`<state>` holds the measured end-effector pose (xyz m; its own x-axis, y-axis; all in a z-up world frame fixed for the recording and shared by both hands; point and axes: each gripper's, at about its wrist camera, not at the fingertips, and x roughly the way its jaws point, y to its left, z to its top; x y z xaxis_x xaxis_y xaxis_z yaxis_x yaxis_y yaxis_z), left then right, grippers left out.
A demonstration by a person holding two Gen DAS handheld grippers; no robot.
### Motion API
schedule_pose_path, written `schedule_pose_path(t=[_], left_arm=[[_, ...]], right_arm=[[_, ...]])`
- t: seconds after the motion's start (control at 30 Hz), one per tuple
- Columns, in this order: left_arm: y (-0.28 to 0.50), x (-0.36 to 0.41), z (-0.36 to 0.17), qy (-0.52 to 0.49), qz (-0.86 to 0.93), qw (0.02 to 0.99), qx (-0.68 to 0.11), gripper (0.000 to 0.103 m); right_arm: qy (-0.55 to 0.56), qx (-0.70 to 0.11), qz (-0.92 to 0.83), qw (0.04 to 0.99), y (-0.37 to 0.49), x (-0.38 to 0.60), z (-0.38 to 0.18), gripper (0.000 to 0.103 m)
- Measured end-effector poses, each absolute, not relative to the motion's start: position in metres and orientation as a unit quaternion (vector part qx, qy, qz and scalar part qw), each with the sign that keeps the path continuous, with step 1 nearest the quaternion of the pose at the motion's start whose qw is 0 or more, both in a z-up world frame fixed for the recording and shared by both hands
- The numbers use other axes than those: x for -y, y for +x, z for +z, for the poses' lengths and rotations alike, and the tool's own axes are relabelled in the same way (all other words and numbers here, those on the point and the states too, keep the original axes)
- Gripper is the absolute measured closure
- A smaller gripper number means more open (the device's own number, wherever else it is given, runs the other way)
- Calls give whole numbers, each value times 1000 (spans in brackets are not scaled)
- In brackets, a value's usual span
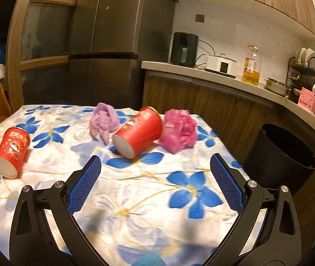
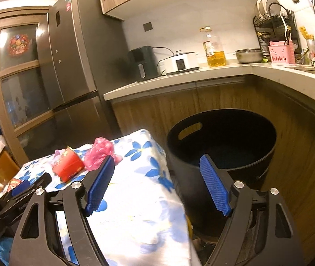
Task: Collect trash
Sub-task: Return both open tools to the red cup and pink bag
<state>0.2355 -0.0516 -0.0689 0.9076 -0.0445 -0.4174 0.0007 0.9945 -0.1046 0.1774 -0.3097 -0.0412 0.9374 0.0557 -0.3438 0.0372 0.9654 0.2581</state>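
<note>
Spread right tool [image 2: 157, 177] before black bin [image 2: 221, 146] (contents unseen)

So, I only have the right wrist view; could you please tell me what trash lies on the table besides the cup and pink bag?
Observer: A purple bag lies right by that cup.
Operator: Are there any more cups?
Observer: Yes, a second cup lies on its side at the left, apart from the rest.
Operator: Is the left gripper holding anything?
Observer: No, the left gripper is open and empty.
</note>
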Motion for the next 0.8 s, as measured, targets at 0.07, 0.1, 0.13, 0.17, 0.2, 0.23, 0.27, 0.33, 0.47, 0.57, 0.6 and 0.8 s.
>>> schedule_pose_path(t=[0.07,0.1,0.13,0.17,0.2,0.23,0.27,0.33,0.47,0.57,0.6,0.8], left_arm=[[237,44,-69,-51,-13,976,-213,6],[240,41,-68,-51,-13,976,-212,6],[242,39,-68,-49,-14,976,-212,6],[246,37,-68,-46,-17,976,-212,6],[250,34,-68,-46,-22,976,-213,6],[256,30,-69,-50,-31,975,-215,6],[261,27,-69,-52,-31,975,-215,6],[275,23,-71,-48,-32,974,-221,6],[300,17,-75,-49,-37,971,-230,6],[313,18,-76,-40,-41,972,-230,6],[317,19,-77,-36,-42,971,-231,6],[340,19,-84,-38,-59,966,-251,7]], right_arm=[[133,-175,8,975,180,302,-41,26],[132,-175,10,976,182,299,-41,26],[131,-176,14,976,185,295,-40,26],[130,-177,16,976,186,292,-41,26],[129,-177,18,976,188,289,-41,26],[128,-177,21,976,191,285,-41,26],[127,-178,24,976,193,282,-42,26],[124,-180,28,975,197,276,-43,26],[121,-185,38,974,208,265,-46,26],[118,-185,42,975,216,260,-47,26],[119,-185,43,975,219,258,-46,26],[121,-182,48,975,242,251,-44,26]])
